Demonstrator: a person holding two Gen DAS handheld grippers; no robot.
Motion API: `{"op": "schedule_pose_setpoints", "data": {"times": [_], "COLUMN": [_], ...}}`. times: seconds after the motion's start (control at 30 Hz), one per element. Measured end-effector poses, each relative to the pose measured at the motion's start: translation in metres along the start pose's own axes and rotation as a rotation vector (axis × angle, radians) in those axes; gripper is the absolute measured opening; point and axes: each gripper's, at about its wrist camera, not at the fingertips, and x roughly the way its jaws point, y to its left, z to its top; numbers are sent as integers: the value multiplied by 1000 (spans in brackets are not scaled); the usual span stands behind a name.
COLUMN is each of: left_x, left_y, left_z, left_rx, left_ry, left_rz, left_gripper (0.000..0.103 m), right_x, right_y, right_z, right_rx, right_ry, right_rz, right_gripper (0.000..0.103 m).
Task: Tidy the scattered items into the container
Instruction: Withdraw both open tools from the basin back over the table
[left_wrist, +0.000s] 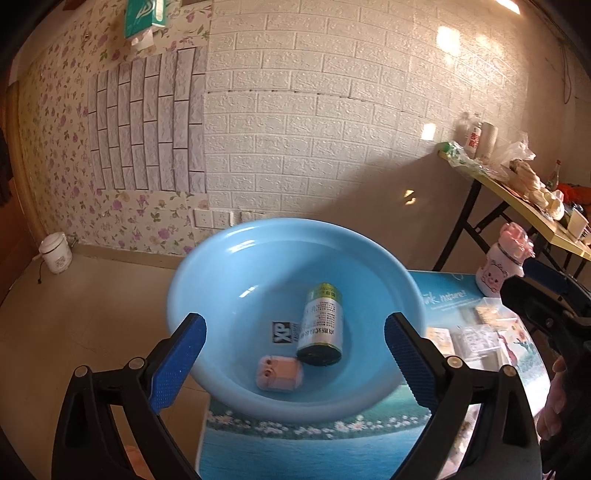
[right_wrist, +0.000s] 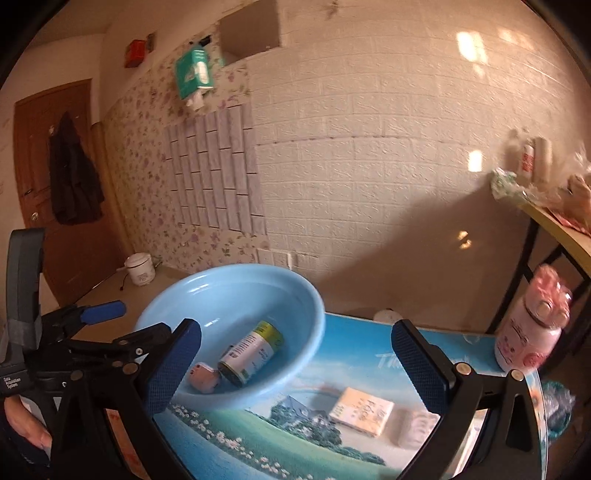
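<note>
While both tools hang above the worktop (right_wrist: 332, 350), the left hand-held gripper (left_wrist: 295, 363) has its blue-padded jaws spread wide with nothing between them, facing the light blue basin (left_wrist: 236, 258). That basin sits at the near-left end of the worktop, and two things already lie inside it: a silver can with a green-yellow end (left_wrist: 320, 328) on its side, and a small pink block-shaped item (left_wrist: 279, 373) touching the can's dark near end. A black-and-white sticker (left_wrist: 284, 332) shows on the basin floor beside the can.

From its own camera, the right hand-held gripper (right_wrist: 295, 367) is likewise spread apart and holds nothing. Between and beyond its jaws, a flat cream packet (right_wrist: 362, 410) lies on the printed landscape surface, with a pale pink item (right_wrist: 415, 424) just to its right, too blurred to identify. Both are well apart from the basin. A pink-capped white bottle (right_wrist: 528, 332) stands upright at the far-right corner.
</note>
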Motion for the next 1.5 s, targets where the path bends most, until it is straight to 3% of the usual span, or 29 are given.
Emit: {"op": "schedule_pose_setpoints", "data": {"times": [0.4, 0.93, 1.5], "left_x": [-13, -14, -7], "left_y": [-50, -91, -106], "left_z": [-30, -73, -83], "left_rx": [34, 104, 122], "left_ry": [36, 101, 138], "left_rz": [-89, -183, -184], "left_gripper": [99, 99, 99], "right_x": [-54, -80, -80], "right_y": [-47, -110, -116], "right_z": [-41, -111, -118], "right_rx": [7, 156, 180], "right_ry": [2, 112, 142], "right_rz": [-126, -242, -259], "right_gripper": [103, 103, 103]}}
